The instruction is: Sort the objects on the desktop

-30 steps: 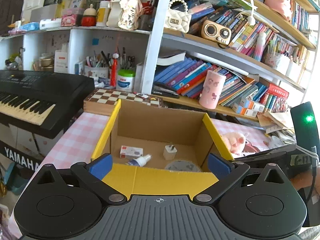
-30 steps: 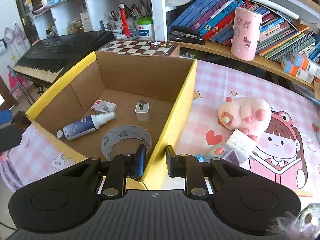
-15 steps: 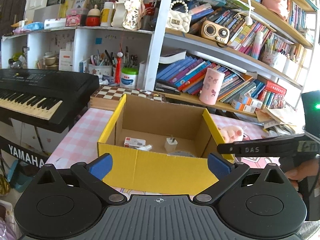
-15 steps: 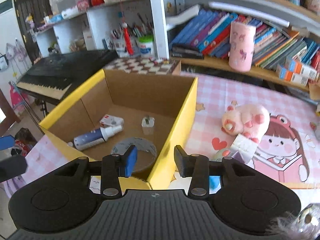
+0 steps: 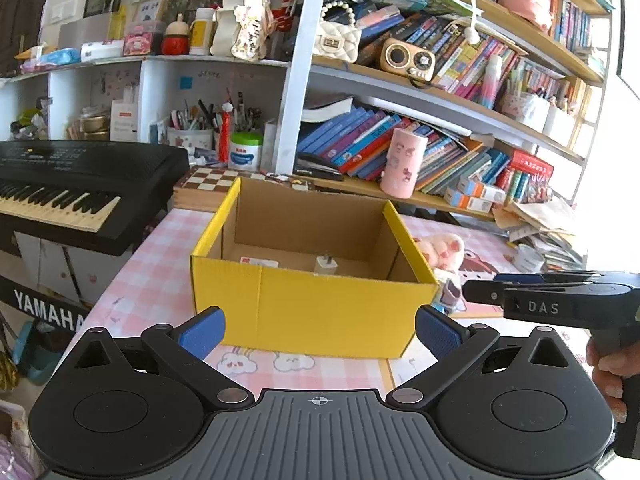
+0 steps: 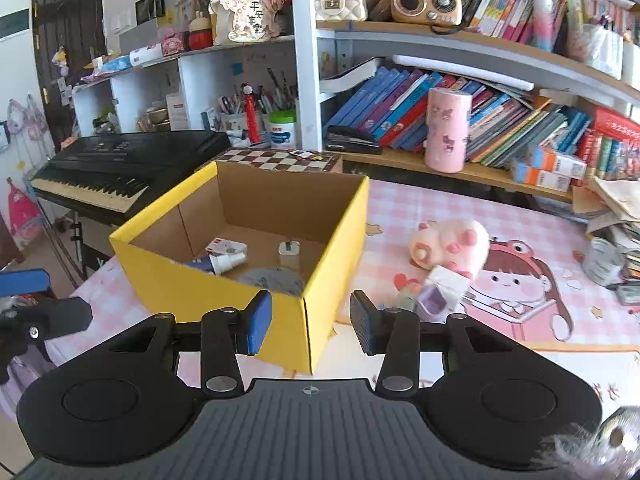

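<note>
Between picks. Right tool (image 6: 311, 322) empty, jaws opening, poised before the near corner of the yellow box (image 6: 216, 286). Left tool (image 5: 318, 330) released wide, nothing between its pads. Box already holds a spray bottle (image 6: 218, 263), charger plug (image 6: 289, 251), tape roll (image 6: 272, 280) and small carton (image 6: 225, 246). Left on the surface (image 6: 540, 208) — plush pig (image 6: 450, 242), small packets (image 6: 442, 292). Next: swing right toward the packets, close gently.

A pink checked tablecloth with cartoon prints (image 6: 460, 208) covers the table. On it stand a yellow open-topped cardboard box (image 6: 192, 280), a pink plush toy (image 6: 452, 242), and a small white-and-purple carton (image 6: 440, 292) beside the toy.
</note>
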`<state>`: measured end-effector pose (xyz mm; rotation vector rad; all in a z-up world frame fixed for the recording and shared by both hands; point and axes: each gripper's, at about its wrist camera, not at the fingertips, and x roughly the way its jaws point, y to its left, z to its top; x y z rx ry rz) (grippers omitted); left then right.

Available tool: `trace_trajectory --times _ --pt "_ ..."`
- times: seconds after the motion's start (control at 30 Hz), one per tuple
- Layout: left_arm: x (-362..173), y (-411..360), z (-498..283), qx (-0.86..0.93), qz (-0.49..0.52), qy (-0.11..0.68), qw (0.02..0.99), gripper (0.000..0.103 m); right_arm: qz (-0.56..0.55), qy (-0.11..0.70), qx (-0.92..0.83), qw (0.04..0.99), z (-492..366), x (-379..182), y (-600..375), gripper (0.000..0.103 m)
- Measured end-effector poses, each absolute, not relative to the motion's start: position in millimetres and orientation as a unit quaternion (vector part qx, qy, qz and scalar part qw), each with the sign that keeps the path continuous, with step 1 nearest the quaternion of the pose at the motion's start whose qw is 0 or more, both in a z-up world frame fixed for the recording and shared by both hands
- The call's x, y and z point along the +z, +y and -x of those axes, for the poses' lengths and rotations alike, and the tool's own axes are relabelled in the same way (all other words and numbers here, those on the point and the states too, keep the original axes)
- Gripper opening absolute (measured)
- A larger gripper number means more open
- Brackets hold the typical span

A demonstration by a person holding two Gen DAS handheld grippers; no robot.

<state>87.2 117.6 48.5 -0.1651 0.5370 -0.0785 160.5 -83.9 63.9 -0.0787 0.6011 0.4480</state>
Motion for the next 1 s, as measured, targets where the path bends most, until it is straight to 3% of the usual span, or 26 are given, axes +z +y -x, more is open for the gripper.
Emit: trace_trajectory --times 0.73,1.0 --pt "29 106 -36 -0.043 0.075 0.289 0.954 0.102 0.034 0.319 0.166 0.933 -68 25 -98 0.048" --pt "21 95 -22 -0.046 0.072 0.294 0.952 0.102 0.049 0.325 0.158 0.931 -48 14 -96 0.064"
